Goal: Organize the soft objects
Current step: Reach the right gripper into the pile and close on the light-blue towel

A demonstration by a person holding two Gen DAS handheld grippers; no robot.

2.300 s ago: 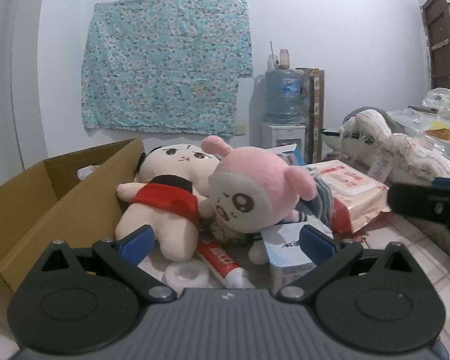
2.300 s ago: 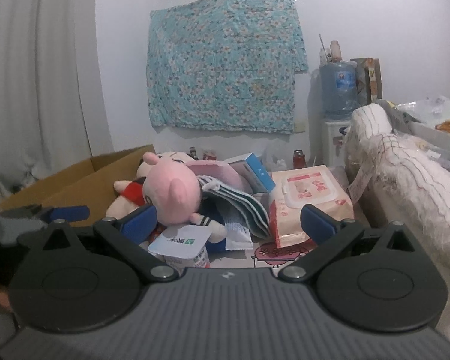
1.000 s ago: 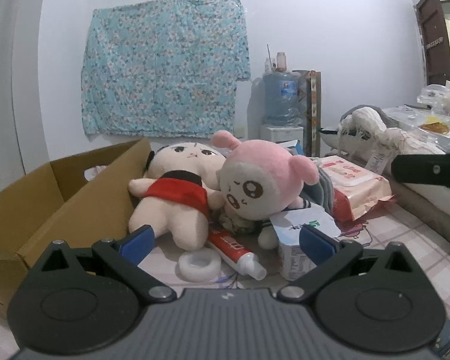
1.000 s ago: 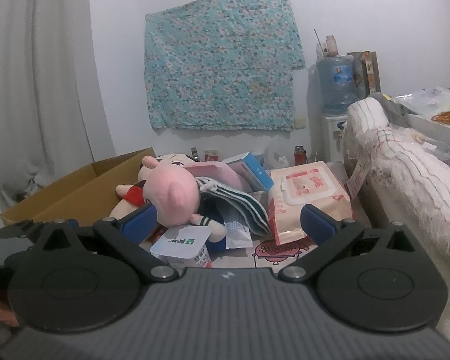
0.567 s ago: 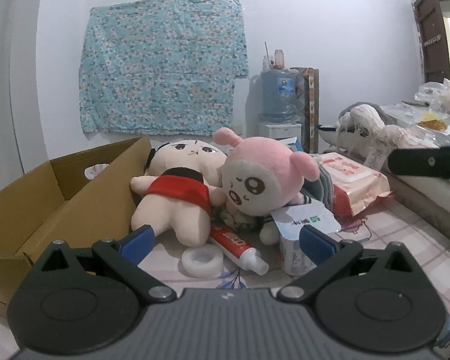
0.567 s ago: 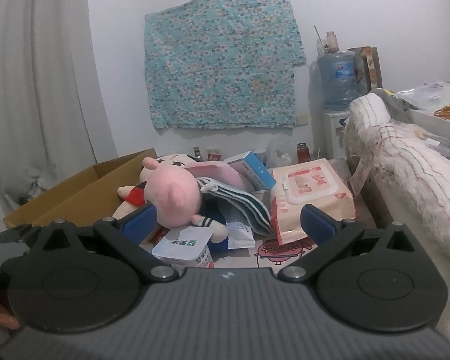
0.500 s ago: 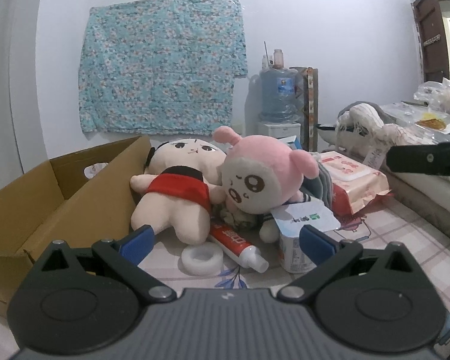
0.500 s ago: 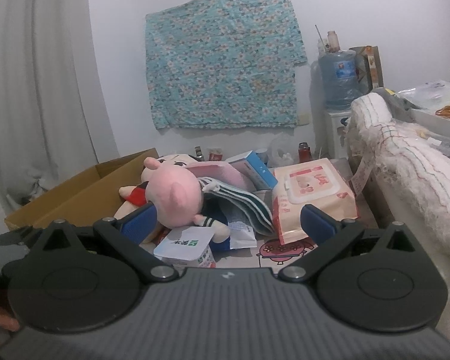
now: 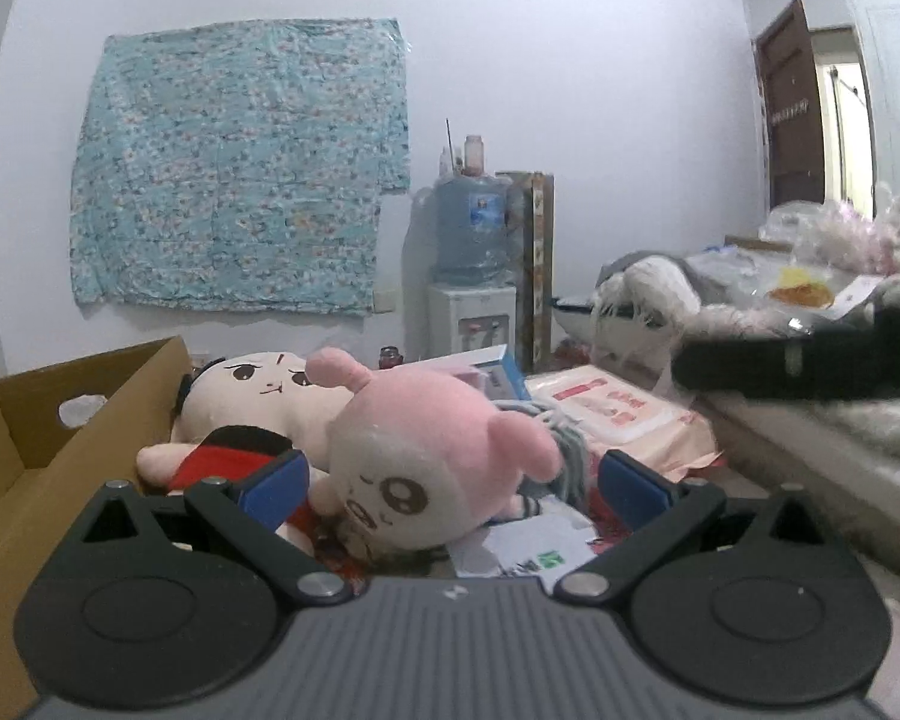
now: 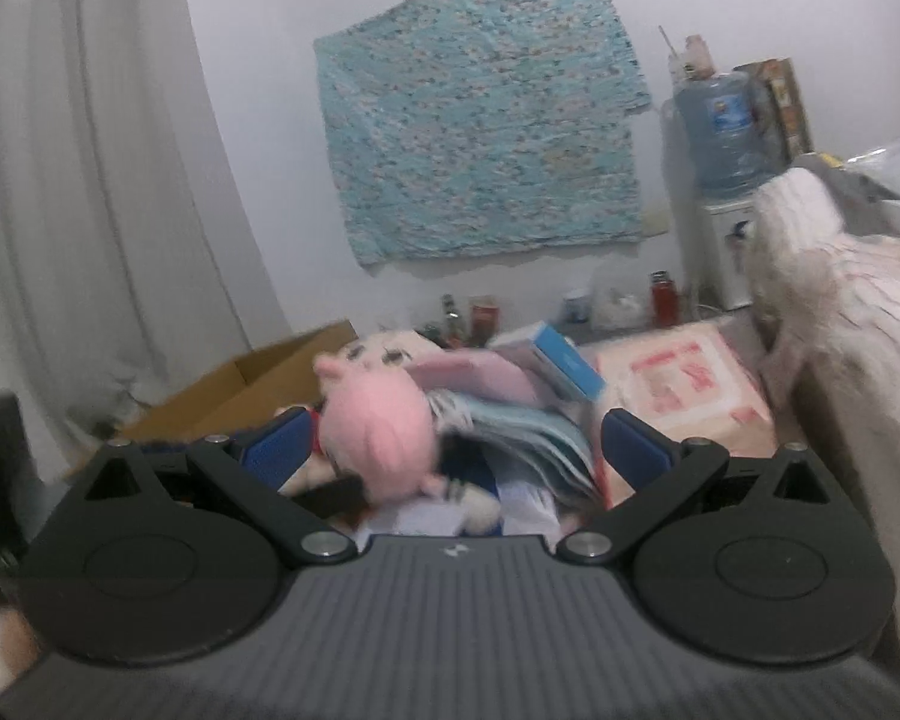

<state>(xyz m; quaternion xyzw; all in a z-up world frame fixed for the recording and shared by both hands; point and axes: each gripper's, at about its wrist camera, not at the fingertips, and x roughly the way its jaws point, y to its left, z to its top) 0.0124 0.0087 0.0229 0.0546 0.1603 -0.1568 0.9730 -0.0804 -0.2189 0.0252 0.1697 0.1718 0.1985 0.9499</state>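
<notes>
A pink plush doll (image 9: 444, 456) lies on its side against a cream doll in a red top (image 9: 252, 414). Both rest beside an open cardboard box (image 9: 60, 438). My left gripper (image 9: 453, 483) is open, its blue pads on either side of the pink doll's head, close to it. My right gripper (image 10: 456, 453) is open too and looks at the back of the pink doll (image 10: 384, 426); this view is blurred. The right gripper's arm (image 9: 810, 363) shows dark at the right of the left wrist view.
A wet-wipes pack (image 9: 624, 414), a blue box (image 10: 567, 360), folded striped cloth (image 10: 528, 438) and a white carton (image 9: 534, 546) crowd the dolls. A white blanket roll (image 10: 840, 300) bounds the right side. A water dispenser (image 9: 471, 276) stands at the wall.
Both grippers have moved forward toward the pink doll, which now fills the gap between the left pads. The toothpaste and tape roll have dropped out of the left view.
</notes>
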